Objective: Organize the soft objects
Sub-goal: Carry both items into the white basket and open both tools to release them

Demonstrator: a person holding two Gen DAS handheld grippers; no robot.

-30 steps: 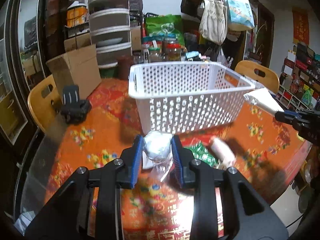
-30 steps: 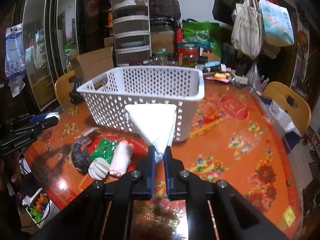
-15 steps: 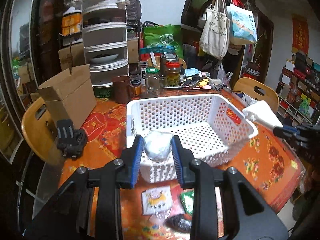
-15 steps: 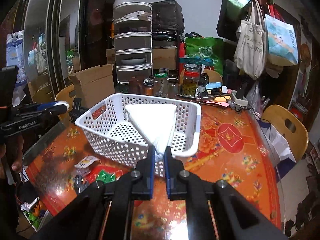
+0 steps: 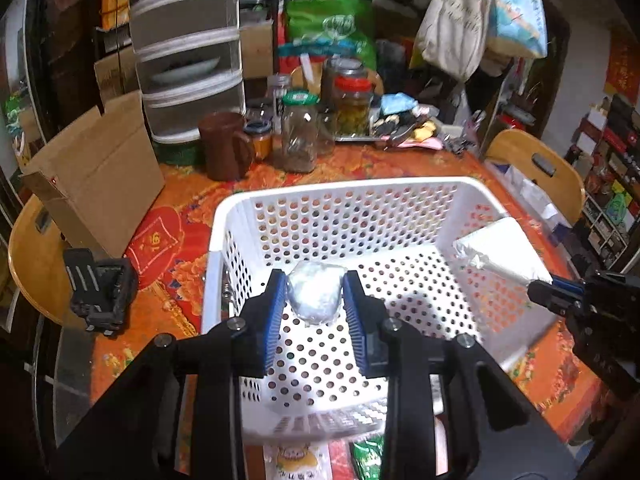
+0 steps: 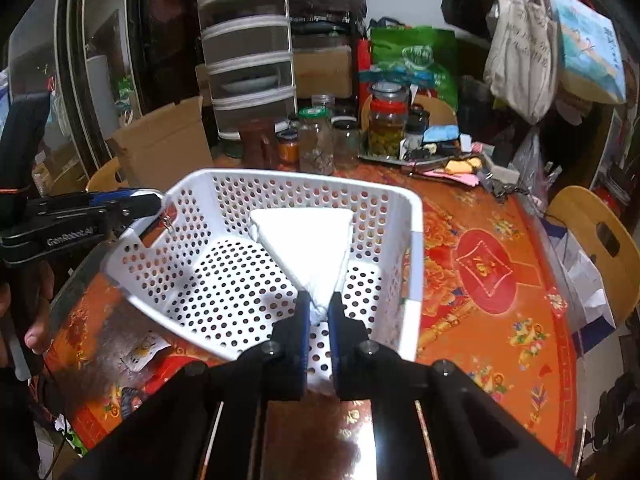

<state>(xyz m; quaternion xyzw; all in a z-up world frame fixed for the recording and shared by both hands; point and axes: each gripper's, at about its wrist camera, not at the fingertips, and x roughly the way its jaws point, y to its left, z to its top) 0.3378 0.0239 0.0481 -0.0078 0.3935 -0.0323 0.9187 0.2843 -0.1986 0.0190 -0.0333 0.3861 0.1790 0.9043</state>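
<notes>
A table [image 5: 540, 384] under a red-orange flowered cloth carries a white perforated basket [image 5: 348, 196] at centre. Toward twelve o'clock stand glass jars [image 5: 298, 136] and a brown mug [image 5: 224, 146]; at ten o'clock a cardboard box [image 5: 100, 172]; at nine o'clock a black device [image 5: 100, 288].

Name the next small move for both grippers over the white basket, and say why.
Probably open both. The left gripper holds the clear-wrapped bundle and the right gripper the white packet, both above the empty basket floor, so they should drop inside.

The left gripper [image 6: 158, 204] bears "GenRobot.AI" in white along its black body; nothing else reads clearly.
</notes>
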